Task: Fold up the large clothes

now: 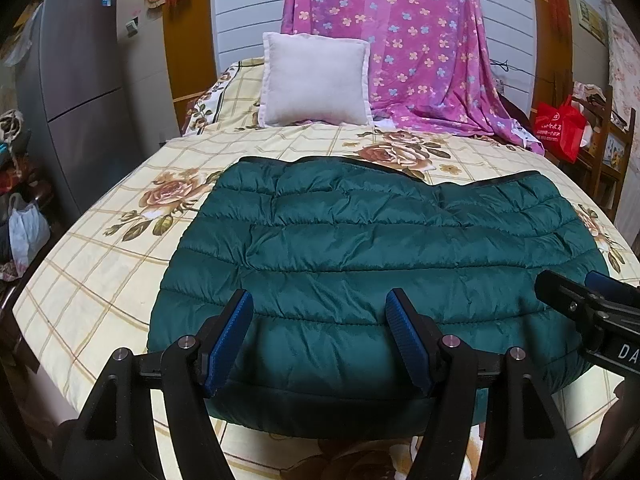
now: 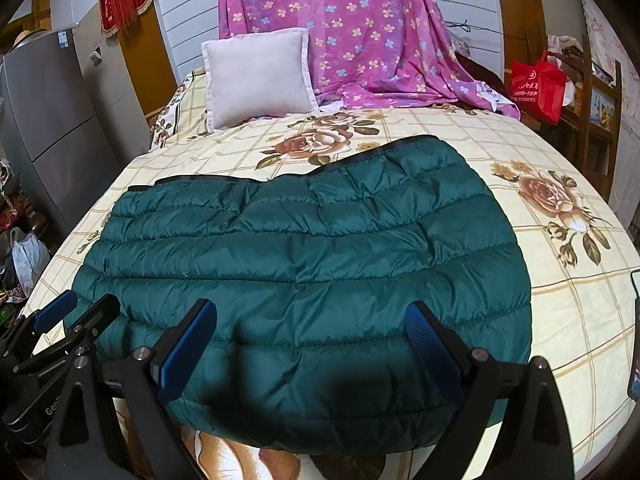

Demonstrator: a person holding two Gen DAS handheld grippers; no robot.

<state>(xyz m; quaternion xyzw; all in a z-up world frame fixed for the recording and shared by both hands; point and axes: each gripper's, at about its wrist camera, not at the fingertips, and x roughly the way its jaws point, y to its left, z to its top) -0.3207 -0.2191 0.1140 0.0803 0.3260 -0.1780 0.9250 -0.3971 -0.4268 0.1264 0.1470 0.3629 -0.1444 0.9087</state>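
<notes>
A dark green quilted down jacket (image 1: 360, 248) lies folded into a flat rectangle on the bed; it also shows in the right wrist view (image 2: 304, 264). My left gripper (image 1: 320, 304) is open and empty, held just above the jacket's near edge. My right gripper (image 2: 312, 316) is open and empty too, above the near edge to the right of the left one. The right gripper shows at the right edge of the left wrist view (image 1: 580, 292), and the left gripper at the lower left of the right wrist view (image 2: 76, 312).
The bed has a cream floral checked sheet (image 1: 100, 280). A white pillow (image 1: 316, 80) and a pink flowered cloth (image 1: 408, 40) stand at the head. A grey fridge (image 1: 76, 92) is left, a red bag (image 1: 560, 128) right. A dark device (image 2: 634, 332) lies at the bed's right edge.
</notes>
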